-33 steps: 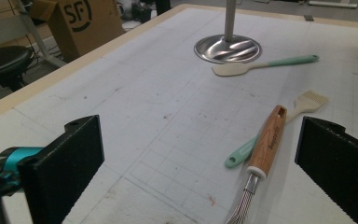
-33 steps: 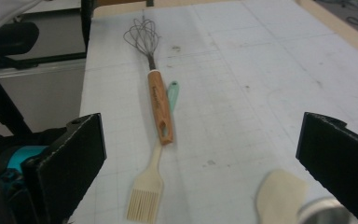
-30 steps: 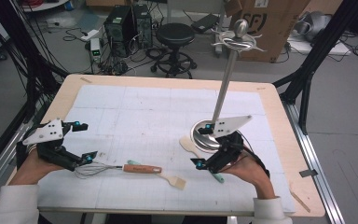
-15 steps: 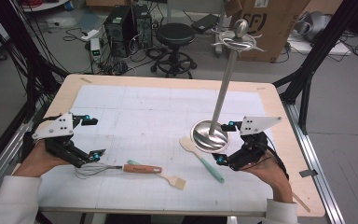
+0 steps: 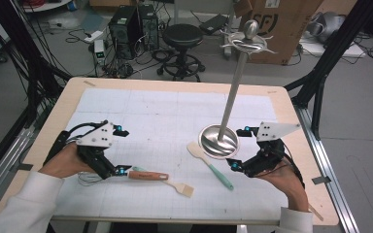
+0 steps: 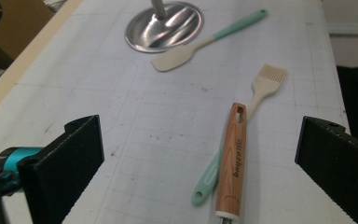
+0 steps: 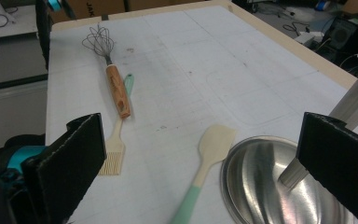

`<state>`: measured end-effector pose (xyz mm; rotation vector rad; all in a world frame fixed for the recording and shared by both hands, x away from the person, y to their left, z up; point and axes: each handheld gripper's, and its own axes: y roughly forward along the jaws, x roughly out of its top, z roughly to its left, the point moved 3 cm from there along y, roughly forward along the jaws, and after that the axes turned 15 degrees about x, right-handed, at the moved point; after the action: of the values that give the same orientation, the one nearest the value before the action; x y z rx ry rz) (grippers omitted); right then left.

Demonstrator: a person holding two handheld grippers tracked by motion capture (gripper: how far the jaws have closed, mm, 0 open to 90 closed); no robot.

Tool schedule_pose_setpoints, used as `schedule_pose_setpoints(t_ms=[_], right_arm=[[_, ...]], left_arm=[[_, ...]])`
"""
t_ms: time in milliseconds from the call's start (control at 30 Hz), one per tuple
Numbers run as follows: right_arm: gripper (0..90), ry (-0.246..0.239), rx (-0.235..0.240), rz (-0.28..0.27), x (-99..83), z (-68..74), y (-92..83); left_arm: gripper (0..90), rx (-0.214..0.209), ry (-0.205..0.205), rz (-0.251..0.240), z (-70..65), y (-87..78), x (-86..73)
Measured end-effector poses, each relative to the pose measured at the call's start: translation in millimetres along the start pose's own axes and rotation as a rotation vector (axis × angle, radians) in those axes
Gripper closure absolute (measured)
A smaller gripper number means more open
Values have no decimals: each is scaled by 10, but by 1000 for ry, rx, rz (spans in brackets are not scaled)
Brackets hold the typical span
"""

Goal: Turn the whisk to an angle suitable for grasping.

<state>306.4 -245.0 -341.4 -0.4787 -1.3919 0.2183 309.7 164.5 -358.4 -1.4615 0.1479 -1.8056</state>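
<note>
Both grippers empty, jaws spread wide. Left gripper (image 5: 119,150) sits at the near-left of the counter (image 5: 175,97), right at the whisk (image 5: 126,174), whose wood handle points right along the near edge; wire head is tucked under the left hand. In the left gripper view the whisk handle (image 6: 230,158) lies between the jaws but ahead of them, untouched. Looks like the approach step for a whisk pickup: next move calls for pushing forward and down so the jaws straddle the handle, then closing. Catch: a brush (image 5: 177,184) with a mint handle lies crossed under the whisk, touching it, bristles poking out past the handle end, so a low or wide grab could take both or drag the brush. Grip mid-handle, clear of the crossing if possible. Right gripper (image 5: 240,148) hovers just beside the steel stand (image 5: 218,141), whose pole rises to a hook ring at the top; likely the hanging spot. A spatula (image 5: 209,162) lies with its blade touching the base edge, handle running toward the near edge, between the two grippers. It is well apart from the whisk and not in the way of the pickup, but could sit in the path to the stand.
</note>
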Motion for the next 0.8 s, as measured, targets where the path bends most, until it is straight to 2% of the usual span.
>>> schedule_pose_setpoints(t_ms=[167, 333, 500, 600, 667, 800], right_arm=[[3, 6, -3, -18, -4, 5, -45], [3, 1, -9, -30, -4, 6, -76], [3, 0, -7, -32, -6, 0, -81], [3, -3, -9, -31, -4, -2, -76], [3, -6, -7, -34, 1, 1, -72], [3, -7, -4, -31, 6, 3, -64]], left_arm=[[16, -45, 25, 20, -81, 146, -38], [16, -76, 68, 62, -117, 255, -93], [16, -107, 83, 89, -161, 332, -123], [17, -148, 89, 141, -202, 385, -159], [17, -157, 100, 166, -217, 421, -186], [17, -164, 97, 185, -230, 471, -250]])
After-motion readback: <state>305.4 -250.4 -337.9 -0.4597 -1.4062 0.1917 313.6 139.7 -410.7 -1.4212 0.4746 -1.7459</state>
